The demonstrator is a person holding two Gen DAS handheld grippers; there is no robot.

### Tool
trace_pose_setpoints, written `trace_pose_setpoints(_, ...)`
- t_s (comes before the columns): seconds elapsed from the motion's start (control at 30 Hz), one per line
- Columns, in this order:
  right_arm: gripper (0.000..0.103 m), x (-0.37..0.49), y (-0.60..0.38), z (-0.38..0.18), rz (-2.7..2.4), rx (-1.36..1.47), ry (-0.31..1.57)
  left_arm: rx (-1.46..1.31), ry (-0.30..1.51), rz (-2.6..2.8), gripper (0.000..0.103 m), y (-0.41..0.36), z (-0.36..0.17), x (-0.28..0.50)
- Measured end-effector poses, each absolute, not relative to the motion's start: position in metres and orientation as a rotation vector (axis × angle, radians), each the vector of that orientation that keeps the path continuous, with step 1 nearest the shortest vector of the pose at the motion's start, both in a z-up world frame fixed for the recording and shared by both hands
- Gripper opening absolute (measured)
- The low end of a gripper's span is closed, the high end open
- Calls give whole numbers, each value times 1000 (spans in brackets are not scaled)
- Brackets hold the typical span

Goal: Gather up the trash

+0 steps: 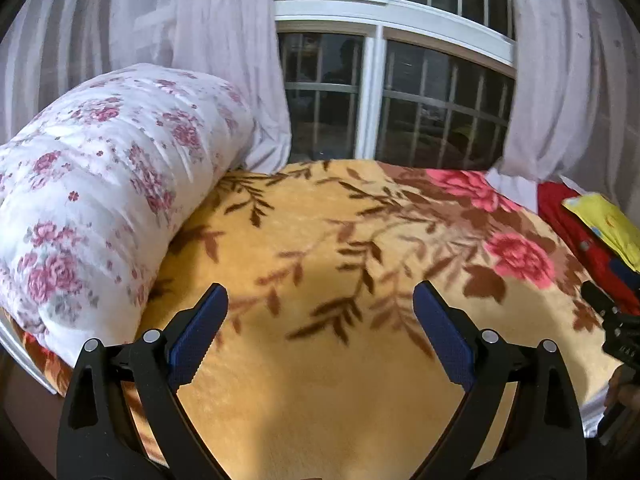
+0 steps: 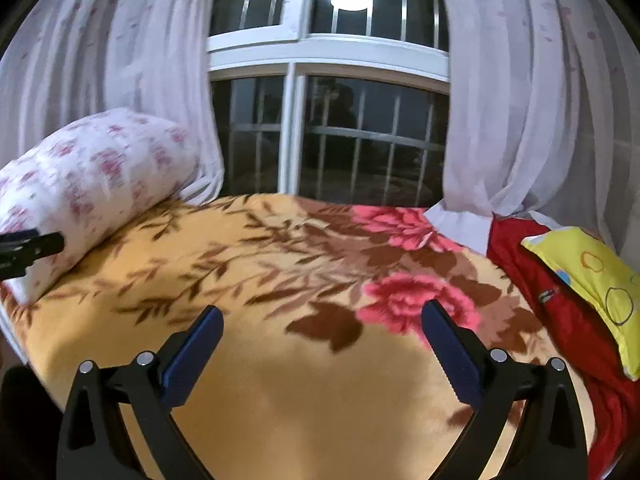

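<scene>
**No trash in sight on the bed**

Left wrist view shows no trash anywhere, so how it handles and where to grip it cannot be judged. The left hand-held gripper (image 1: 320, 300) and right hand-held gripper (image 2: 322, 320) both gape wide, holding nothing, above the floral blanket (image 1: 312, 380). A rolled quilt (image 1: 104, 184) lies left, a yellow pillow (image 2: 592, 280) right. No writing is legible.

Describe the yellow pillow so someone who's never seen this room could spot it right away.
Start at the barred window behind the bed, then follow the orange floral blanket to its right edge. There a red cloth is bunched up, and the yellow pillow lies on top of it. Unlike the big white, pink-flowered bolster on the left, it is bright yellow with drawn circles.
</scene>
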State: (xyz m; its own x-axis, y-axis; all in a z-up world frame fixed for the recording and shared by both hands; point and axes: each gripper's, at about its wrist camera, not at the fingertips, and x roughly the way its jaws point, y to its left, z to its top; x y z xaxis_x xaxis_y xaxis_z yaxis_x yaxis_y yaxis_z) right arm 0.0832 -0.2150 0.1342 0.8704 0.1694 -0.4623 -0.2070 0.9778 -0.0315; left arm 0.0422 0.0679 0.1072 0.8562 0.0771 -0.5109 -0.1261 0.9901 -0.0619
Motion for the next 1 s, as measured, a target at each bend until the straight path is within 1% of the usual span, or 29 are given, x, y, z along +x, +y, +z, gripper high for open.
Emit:
trace_pose_setpoints(0.13,98,116,-231,134,172,-15,469,-113,530,127,91,77,108,60)
trace_pose_setpoints(0.4,98,162,-249,121,116,5,485,-113,540,158,91,85,100,88)
trace_pose_setpoints(0.7,98,177,-251,109,109,1,510,-110,583,175,91,94,83,107)
trace_pose_setpoints(1.0,98,177,-245,106,127,-10,508,-115,597,172,91,97,80,109)
